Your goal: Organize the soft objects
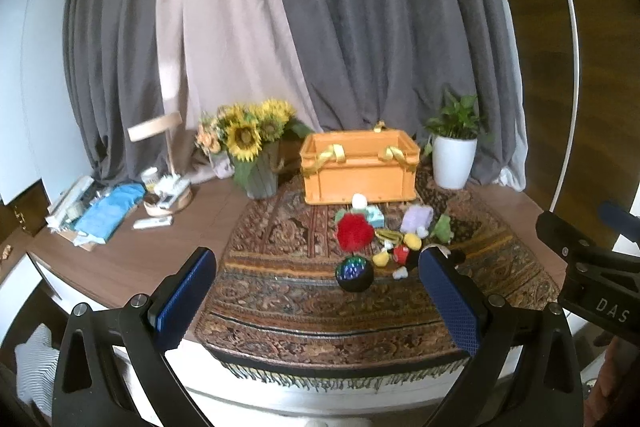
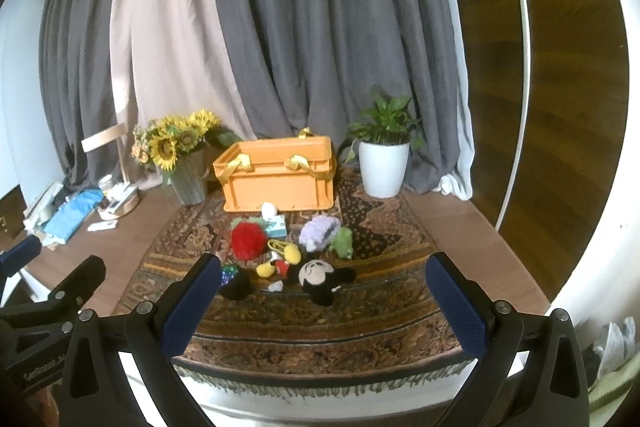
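- Grippers first: the left gripper (image 1: pixel 316 291) and the right gripper (image 2: pixel 324 301) both hover off the near edge of the table (image 1: pixel 132 255), jaws spread wide and holding nothing; blue pads (image 2: pixel 191 311) face inward.
- Fringed patterned rug (image 2: pixel 320 323) covers the middle of the table and hangs over its near edge.
- Soft toys lie in a loose cluster at the rug's centre. Nearest is a black mouse plush (image 2: pixel 318 277) on its back, beside a dark ball with coloured spots (image 1: pixel 355 271).
- Just behind sit a fluffy red plush (image 2: pixel 248 241), a lilac plush (image 2: pixel 318 233) and a green plush (image 2: pixel 342 243), close together, some touching.
- Orange crate (image 2: pixel 280 183) with yellow ribbon handles stands at the rug's far edge, behind the toys, open on top.
- Sunflower bouquet (image 2: pixel 176 143) in a grey vase stands to the crate's left; a white potted plant (image 2: pixel 383 167) to its right.
- Clutter of boxes and a blue cloth (image 1: pixel 108 211) fills the far left corner.
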### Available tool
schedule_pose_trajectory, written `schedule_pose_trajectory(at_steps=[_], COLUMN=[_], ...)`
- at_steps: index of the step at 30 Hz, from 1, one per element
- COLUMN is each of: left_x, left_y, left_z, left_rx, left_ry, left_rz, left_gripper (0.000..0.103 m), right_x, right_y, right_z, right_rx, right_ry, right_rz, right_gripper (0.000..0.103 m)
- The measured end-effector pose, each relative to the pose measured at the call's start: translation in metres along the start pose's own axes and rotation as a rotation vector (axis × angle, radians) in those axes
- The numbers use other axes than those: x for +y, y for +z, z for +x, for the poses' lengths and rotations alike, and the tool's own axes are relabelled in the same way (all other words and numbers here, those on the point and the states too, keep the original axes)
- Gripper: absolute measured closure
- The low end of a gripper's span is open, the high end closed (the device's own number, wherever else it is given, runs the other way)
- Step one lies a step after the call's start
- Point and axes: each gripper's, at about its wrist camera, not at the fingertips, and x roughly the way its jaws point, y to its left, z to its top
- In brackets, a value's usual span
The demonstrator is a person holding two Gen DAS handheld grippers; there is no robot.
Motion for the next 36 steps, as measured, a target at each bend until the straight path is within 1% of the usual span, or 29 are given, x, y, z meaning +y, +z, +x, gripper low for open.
schedule_pose_trajectory(at_steps=[6, 11, 15, 18, 22, 26, 29, 32, 36], left_x=[0.002, 0.001, 0.001, 0.003, 0.003, 0.001, -0.001, -0.005, -0.011], left_y=[-0.011, -0.017, -0.019, -0.017, -0.016, -0.018, -0.021, -0.024, -0.029], left_z=[0.037, 0.077, 0.109, 0.136, 0.171, 0.202, 0.221, 0.238, 0.255], left_rx=[0.073, 0.13, 0.155, 0.178, 0.211, 0.261, 0.307, 0.358, 0.406], left_ry=[-0.039, -0.077, -0.104, -0.141, -0.181, -0.236, -0.272, -0.267, -0.22], left_rz=[0.016, 0.047, 0.071, 0.083, 0.124, 0.16, 0.164, 0.153, 0.112], left_gripper=[0.0, 0.0, 0.0, 0.0, 0.0, 0.001, 0.001, 0.002, 0.004], right_x=[0.006, 0.009, 0.014, 0.019, 0.027, 0.031, 0.03, 0.028, 0.022], right_y=[-0.009, -0.012, -0.014, -0.013, -0.014, -0.016, -0.016, -0.018, -0.022], right_z=[0.035, 0.075, 0.112, 0.14, 0.172, 0.2, 0.217, 0.235, 0.264], right_rx=[0.079, 0.168, 0.235, 0.28, 0.339, 0.402, 0.433, 0.472, 0.519], right_ry=[-0.005, -0.007, -0.013, -0.019, -0.041, -0.061, -0.072, -0.068, 0.003], right_rz=[-0.006, -0.002, 0.001, 0.001, -0.012, -0.006, 0.003, -0.01, -0.053], right_gripper=[0.001, 0.001, 0.001, 0.001, 0.001, 0.001, 0.001, 0.001, 0.002])
